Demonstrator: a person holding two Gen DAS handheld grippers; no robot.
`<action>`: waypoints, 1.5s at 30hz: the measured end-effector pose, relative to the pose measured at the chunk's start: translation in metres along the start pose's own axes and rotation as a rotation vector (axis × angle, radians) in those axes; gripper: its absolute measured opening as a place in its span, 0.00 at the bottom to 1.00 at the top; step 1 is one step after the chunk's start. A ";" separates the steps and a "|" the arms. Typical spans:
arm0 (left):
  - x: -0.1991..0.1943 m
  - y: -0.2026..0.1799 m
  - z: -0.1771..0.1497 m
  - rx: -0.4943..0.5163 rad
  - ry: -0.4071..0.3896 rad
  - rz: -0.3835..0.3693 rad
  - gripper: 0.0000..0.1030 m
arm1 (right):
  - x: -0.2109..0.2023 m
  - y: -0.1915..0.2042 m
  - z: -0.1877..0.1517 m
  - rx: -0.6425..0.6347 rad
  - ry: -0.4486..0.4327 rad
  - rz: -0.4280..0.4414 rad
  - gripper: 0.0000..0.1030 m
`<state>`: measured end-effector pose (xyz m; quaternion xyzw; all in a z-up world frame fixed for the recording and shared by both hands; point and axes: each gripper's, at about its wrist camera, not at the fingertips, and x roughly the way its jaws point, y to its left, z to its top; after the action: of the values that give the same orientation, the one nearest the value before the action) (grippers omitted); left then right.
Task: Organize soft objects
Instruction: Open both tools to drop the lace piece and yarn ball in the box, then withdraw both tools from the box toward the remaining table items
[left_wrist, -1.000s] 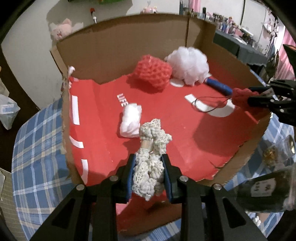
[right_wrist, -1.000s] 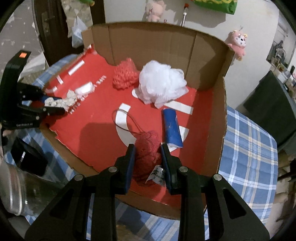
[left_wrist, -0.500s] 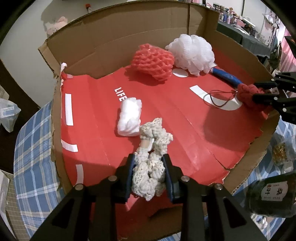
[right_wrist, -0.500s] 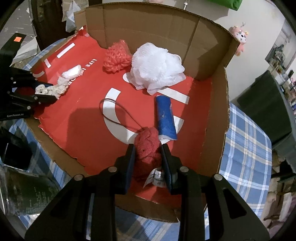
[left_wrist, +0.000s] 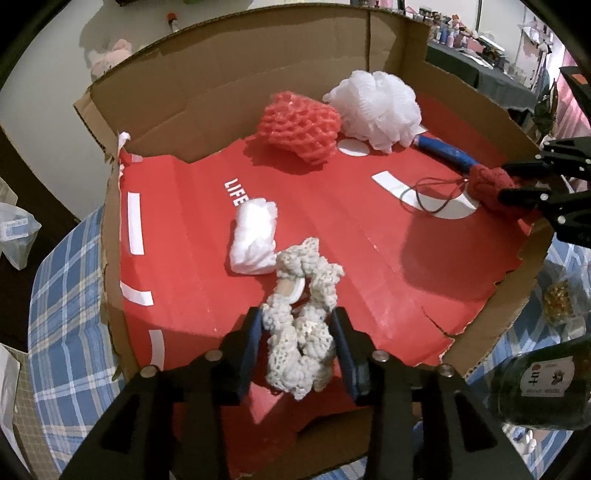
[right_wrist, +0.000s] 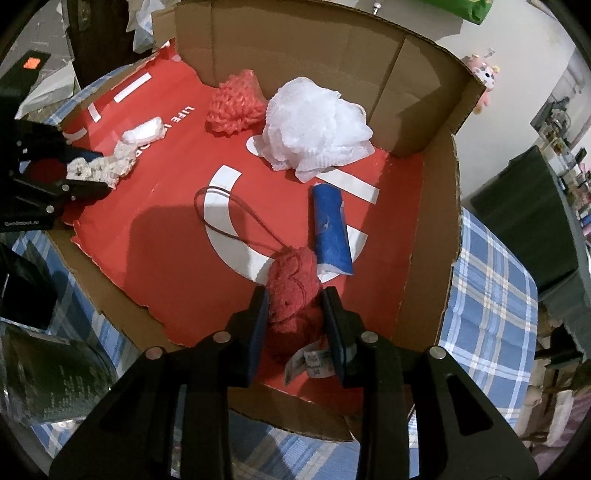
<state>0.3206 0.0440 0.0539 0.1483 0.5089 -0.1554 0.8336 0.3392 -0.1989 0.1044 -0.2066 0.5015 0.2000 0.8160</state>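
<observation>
My left gripper (left_wrist: 297, 334) is shut on a cream crochet piece (left_wrist: 301, 325) and holds it over the near edge of the red-floored cardboard box (left_wrist: 184, 258). My right gripper (right_wrist: 295, 312) is shut on a dark red knitted pouch (right_wrist: 293, 291) with a cord loop (right_wrist: 229, 218) and a white tag, at the box's right edge. In the box lie a white wad (left_wrist: 255, 236), a coral foam net (left_wrist: 299, 127), a white mesh pouf (left_wrist: 376, 105) and a blue roll (right_wrist: 330, 229). The right gripper also shows in the left wrist view (left_wrist: 517, 181).
The box stands on a blue plaid tablecloth (left_wrist: 62, 295). A dark glass jar (left_wrist: 543, 387) stands just outside the box's right front corner. The box's tall back walls (right_wrist: 295, 48) close off the far side. A plastic bag (left_wrist: 14, 232) lies at far left.
Both grippers have risen and pulled back slightly, so more of the box floor shows. Each keeps its hold. The objects in the box have not moved.
</observation>
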 end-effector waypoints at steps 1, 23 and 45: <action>-0.001 -0.001 0.000 0.002 -0.006 0.001 0.46 | 0.000 0.000 0.000 -0.005 0.001 -0.001 0.30; -0.125 -0.015 -0.029 -0.089 -0.373 0.014 0.96 | -0.122 0.003 -0.020 0.150 -0.295 -0.013 0.74; -0.260 -0.099 -0.156 -0.261 -0.801 0.111 1.00 | -0.277 0.124 -0.157 0.178 -0.813 -0.163 0.95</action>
<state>0.0425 0.0449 0.2091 -0.0033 0.1512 -0.0901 0.9844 0.0420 -0.2126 0.2720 -0.0786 0.1360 0.1560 0.9752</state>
